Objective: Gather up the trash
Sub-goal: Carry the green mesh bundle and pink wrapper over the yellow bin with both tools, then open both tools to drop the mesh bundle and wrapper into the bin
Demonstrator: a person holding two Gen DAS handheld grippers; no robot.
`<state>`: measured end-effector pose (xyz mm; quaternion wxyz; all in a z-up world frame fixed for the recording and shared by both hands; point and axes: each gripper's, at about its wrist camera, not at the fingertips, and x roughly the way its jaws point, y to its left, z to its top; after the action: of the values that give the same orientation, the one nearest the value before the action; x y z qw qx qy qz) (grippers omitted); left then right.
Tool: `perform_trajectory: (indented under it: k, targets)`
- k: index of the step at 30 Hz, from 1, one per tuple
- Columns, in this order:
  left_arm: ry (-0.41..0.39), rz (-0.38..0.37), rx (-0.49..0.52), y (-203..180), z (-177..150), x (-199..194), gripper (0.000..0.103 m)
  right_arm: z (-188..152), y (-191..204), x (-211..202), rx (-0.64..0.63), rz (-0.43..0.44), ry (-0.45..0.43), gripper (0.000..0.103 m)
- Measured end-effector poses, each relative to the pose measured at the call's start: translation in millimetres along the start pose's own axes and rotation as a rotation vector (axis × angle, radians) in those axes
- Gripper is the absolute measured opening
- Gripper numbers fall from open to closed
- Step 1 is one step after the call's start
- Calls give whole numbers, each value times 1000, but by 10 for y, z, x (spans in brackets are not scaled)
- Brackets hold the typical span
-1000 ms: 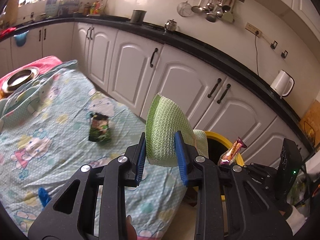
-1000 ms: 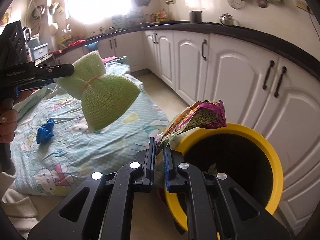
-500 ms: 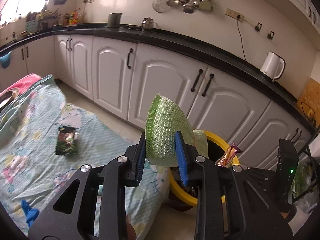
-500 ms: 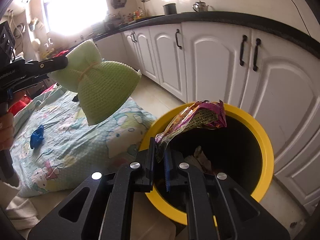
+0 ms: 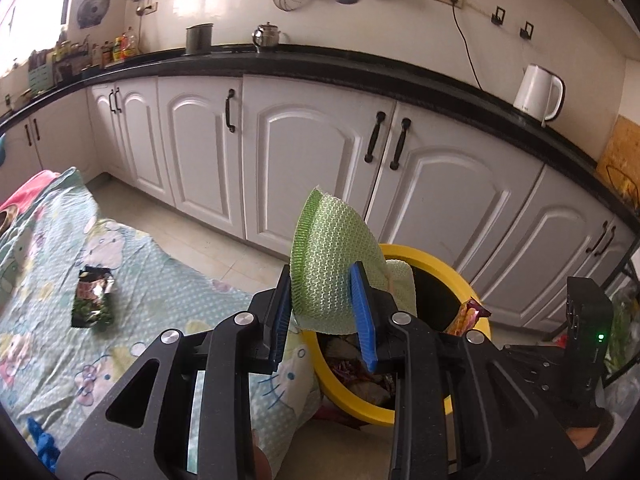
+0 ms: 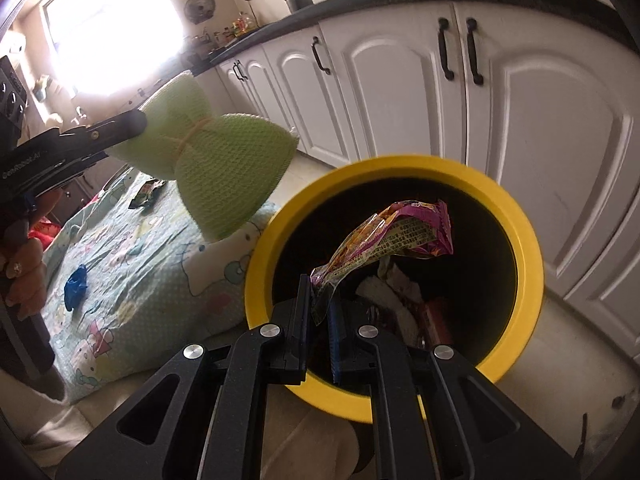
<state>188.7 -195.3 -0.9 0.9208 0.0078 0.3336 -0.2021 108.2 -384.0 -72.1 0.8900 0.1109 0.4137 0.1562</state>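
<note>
Both claws have swung over to the yellow bin (image 6: pixel 532 264): right claw (image 6: pixel 320 312) pinches a snack wrapper (image 6: pixel 396 236) above it, left claw (image 5: pixel 322 312) clamps a green mesh scrubber (image 5: pixel 332 264) beside it.

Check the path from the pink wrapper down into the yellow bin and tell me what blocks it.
Nothing visible does. The wrapper, pinched in the right gripper, hangs over the open mouth of the bin, with only trash below. The green mesh in the left gripper hangs off to the side, near the rim.
</note>
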Motion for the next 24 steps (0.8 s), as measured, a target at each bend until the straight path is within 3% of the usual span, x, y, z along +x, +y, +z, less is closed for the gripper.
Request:
perform_trajectory:
  k: [13, 24]
  targets:
    - [55, 1, 48, -203, -101, 319, 23, -123, -112, 89, 42, 21, 54, 8]
    - [98, -21, 28, -224, -124, 457, 24, -150, -207, 132, 80, 13, 83, 11]
